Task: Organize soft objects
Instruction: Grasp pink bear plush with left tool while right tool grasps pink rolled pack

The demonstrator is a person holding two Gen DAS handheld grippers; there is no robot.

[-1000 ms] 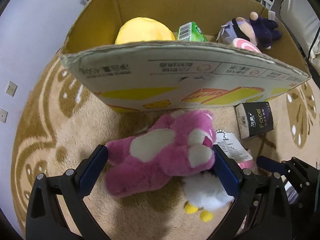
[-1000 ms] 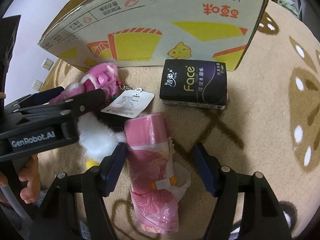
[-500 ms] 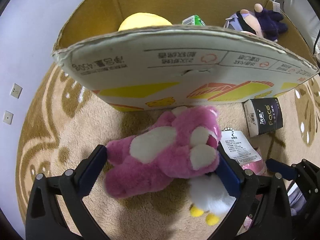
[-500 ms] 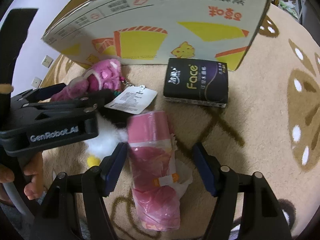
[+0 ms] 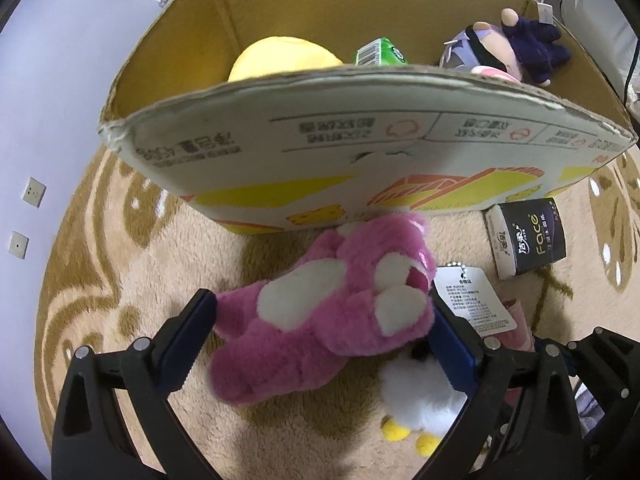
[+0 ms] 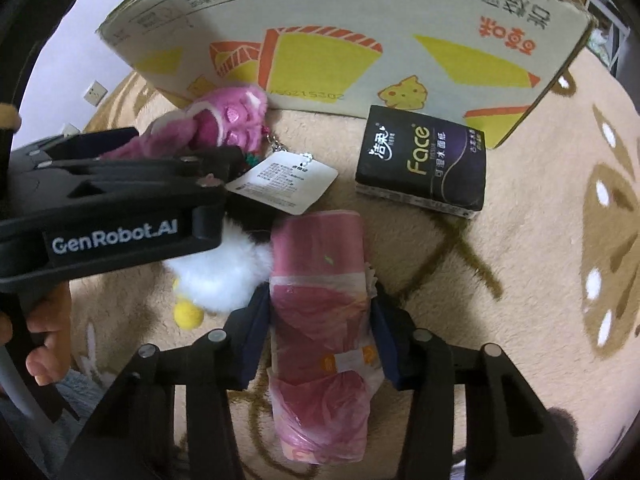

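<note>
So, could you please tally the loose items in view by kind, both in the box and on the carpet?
Plush toys: 4 – pink bear, white plush, yellow plush, purple doll
Tissue packs: 2 – black Face pack, green pack
Pink plastic-wrapped rolls: 1
Total: 7

Count: 4 plush toys [image 5: 328, 320] (2 on rug, 2 in box), 1 cardboard box [image 5: 360, 152], 2 tissue packs [image 6: 422, 162], 1 pink roll [image 6: 320, 300], 1 hang tag [image 6: 286, 178]
</note>
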